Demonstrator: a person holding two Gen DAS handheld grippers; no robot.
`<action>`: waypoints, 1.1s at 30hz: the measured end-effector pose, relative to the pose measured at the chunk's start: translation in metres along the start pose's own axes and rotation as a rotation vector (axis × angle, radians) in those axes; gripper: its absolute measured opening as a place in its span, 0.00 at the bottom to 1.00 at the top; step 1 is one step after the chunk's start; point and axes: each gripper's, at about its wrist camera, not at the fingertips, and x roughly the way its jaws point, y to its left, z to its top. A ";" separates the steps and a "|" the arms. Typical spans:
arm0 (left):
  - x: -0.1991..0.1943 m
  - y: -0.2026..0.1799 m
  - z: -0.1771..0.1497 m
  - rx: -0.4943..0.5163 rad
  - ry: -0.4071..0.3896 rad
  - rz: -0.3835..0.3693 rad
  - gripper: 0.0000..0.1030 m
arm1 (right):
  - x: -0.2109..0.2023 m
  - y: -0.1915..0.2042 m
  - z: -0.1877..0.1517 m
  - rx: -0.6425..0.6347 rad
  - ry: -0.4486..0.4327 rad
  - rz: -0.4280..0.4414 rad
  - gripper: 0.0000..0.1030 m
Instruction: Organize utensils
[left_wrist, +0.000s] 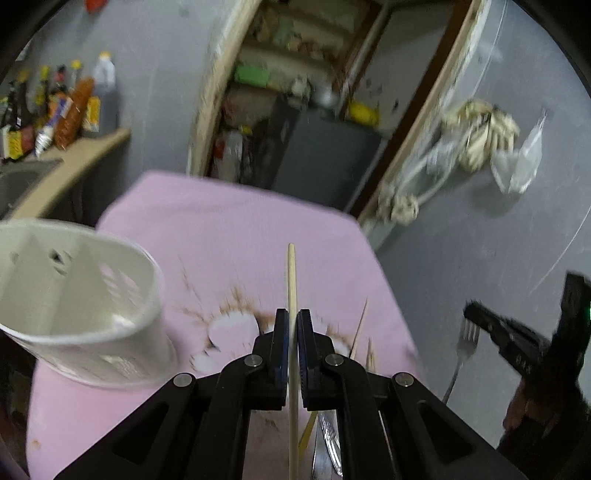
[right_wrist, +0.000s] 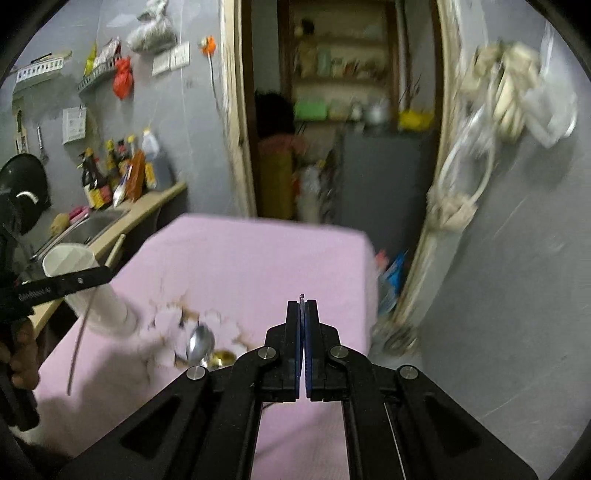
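We hold a chopstick (left_wrist: 291, 280) clamped upright in our left tool (left_wrist: 292, 321), raised over the pink-covered desk (left_wrist: 229, 229) just right of the white divided holder (left_wrist: 74, 295), likely so it can drop in end first. Our right tool (right_wrist: 303, 310) is pinched together on the thin handle of a fork (left_wrist: 466, 339), which hangs tines-up off the desk's right edge. A spoon (right_wrist: 199, 343) lies on the desk near the holder, not yet sorted, along with thin sticks we cannot identify.
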 end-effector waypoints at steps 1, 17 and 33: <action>-0.006 0.004 0.004 -0.004 -0.020 -0.003 0.05 | -0.008 0.008 0.007 -0.006 -0.027 -0.031 0.02; -0.138 0.128 0.095 -0.106 -0.402 0.072 0.05 | -0.059 0.184 0.112 -0.078 -0.378 0.031 0.02; -0.080 0.208 0.101 -0.217 -0.455 0.090 0.05 | 0.003 0.265 0.086 -0.222 -0.249 0.037 0.02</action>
